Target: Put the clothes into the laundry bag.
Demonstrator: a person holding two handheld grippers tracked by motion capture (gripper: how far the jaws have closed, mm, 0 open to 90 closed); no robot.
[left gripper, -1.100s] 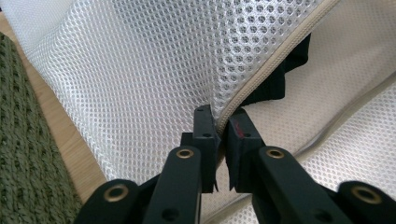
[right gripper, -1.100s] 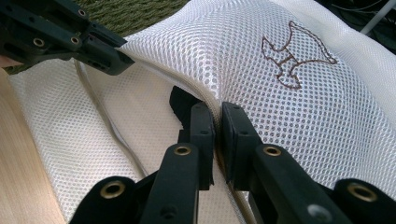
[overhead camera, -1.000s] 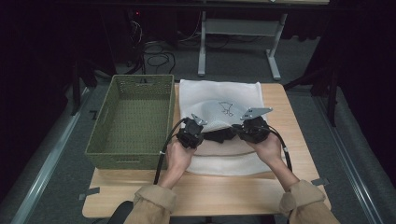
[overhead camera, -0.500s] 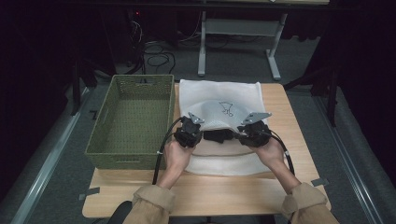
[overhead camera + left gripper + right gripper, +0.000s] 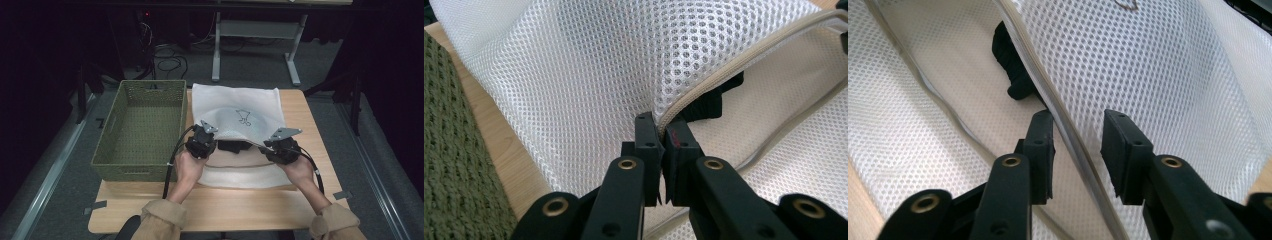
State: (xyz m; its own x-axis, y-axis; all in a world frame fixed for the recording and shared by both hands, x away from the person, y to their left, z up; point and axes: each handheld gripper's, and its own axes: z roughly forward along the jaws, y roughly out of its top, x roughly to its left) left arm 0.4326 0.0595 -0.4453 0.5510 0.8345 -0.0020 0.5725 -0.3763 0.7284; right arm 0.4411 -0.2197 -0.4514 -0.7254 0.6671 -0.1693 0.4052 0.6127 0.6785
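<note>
A white mesh bag lies on the wooden table with its zippered mouth facing the person. A dark garment sits just inside the mouth. My left gripper is shut on the bag's upper zipper edge and holds it lifted, with the dark garment behind it. My right gripper stands open. The same upper edge runs between its pads without being pinched; its jaws have just been closing a little. The dark garment lies beyond.
A green woven basket with nothing in it stands on the table left of the bag, close to my left gripper; its wall fills the left edge of the left gripper view. Bare wood lies along the table's front edge.
My right gripper let go of the bag's edge, its jaws spreading, and sank slightly toward the person. The lifted bag mouth dropped on that side. My left gripper stayed still.
</note>
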